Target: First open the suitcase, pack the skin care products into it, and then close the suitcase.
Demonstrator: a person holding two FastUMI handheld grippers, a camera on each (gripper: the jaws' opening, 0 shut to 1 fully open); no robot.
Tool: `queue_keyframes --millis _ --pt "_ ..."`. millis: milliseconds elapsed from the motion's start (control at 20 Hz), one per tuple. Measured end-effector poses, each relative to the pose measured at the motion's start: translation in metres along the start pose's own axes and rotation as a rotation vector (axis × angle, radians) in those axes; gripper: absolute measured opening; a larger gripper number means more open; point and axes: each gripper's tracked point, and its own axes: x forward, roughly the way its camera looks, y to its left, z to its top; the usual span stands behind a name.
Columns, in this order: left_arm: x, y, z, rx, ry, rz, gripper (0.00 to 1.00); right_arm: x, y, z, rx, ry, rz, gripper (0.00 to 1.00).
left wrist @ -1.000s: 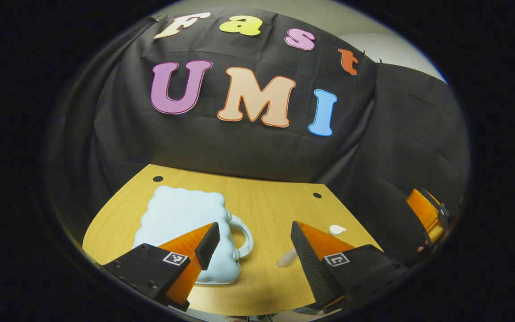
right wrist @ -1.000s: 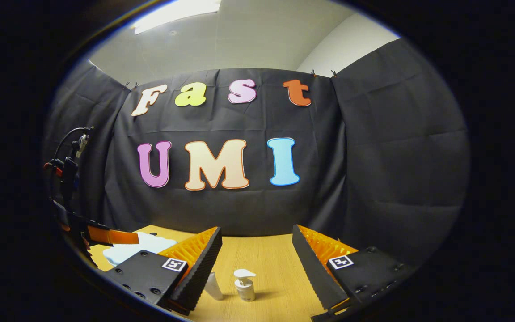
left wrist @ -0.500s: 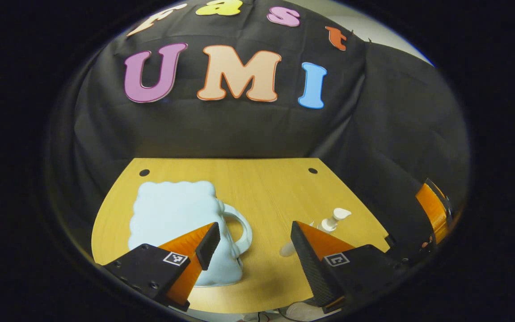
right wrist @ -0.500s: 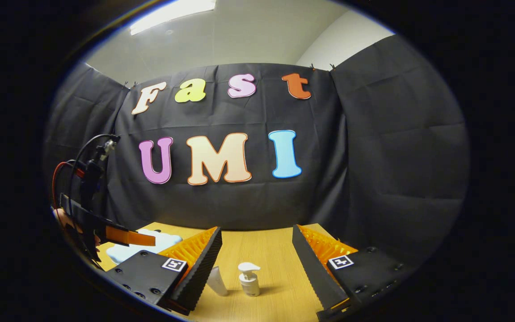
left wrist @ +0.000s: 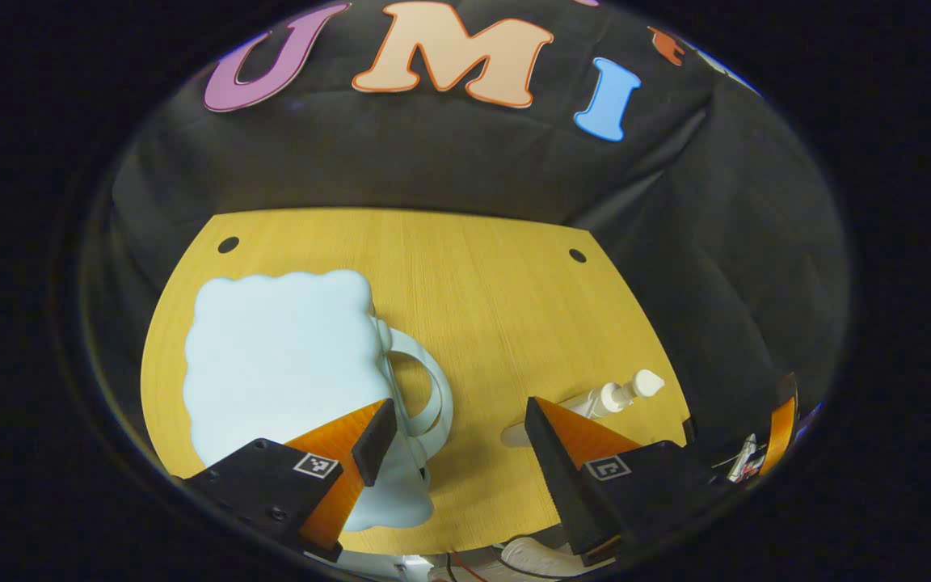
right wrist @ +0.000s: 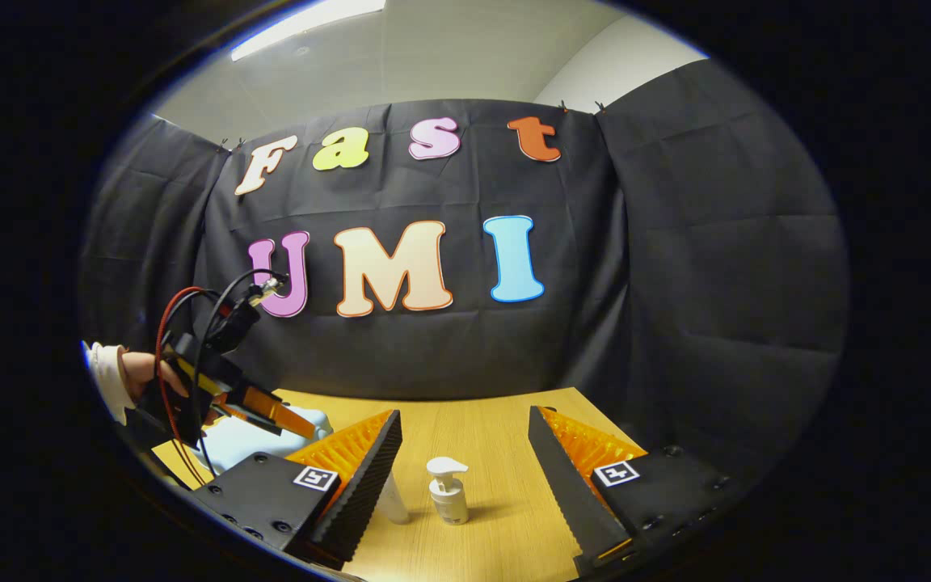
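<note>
A pale blue suitcase [left wrist: 280,356] with a wavy outline lies flat and closed on the wooden table [left wrist: 498,291], its handle [left wrist: 427,380] pointing right. My left gripper [left wrist: 459,412] hangs open above the handle side, touching nothing. A white pump bottle [left wrist: 623,392] and a white tube [left wrist: 512,436] sit to the right, partly hidden by one finger. In the right gripper view, the pump bottle [right wrist: 448,493] stands upright between the fingers of my open right gripper [right wrist: 463,420], farther off. The tube [right wrist: 394,503] lies beside it. The suitcase [right wrist: 239,440] is at the left under the left gripper [right wrist: 271,408].
A hand [right wrist: 142,376] with a white cuff holds the left gripper, with red and black cables above it. Black cloth walls close off the back and right of the table. Two small dark holes [left wrist: 577,255] mark the table's far corners. Bare wood lies behind the bottle.
The left gripper has risen and tipped downward, now looking down on the suitcase from above, and has moved in over it. The right gripper has barely moved. Both stay open.
</note>
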Motion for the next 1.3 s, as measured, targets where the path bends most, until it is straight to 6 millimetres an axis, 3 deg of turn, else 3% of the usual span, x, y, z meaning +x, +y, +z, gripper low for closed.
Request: queue_keyframes --millis 50,400,550,850,1300 --pt "0.008 0.001 0.002 -0.015 0.026 -0.002 0.94 0.000 0.000 -0.002 0.001 0.007 0.000 0.99" --pt "0.065 -0.003 -0.002 -0.088 0.196 0.001 0.94 0.003 -0.012 -0.012 0.016 0.042 -0.017 0.99" --pt "0.086 0.007 -0.009 -0.086 0.270 0.067 0.92 0.005 -0.018 -0.012 0.028 0.047 -0.029 0.99" --pt "0.118 0.019 -0.022 -0.074 0.379 0.147 0.71 0.006 -0.033 -0.015 0.036 0.060 -0.053 0.98" --pt "0.138 0.037 -0.044 -0.056 0.461 0.231 0.23 0.006 -0.051 -0.018 0.051 0.067 -0.077 0.98"
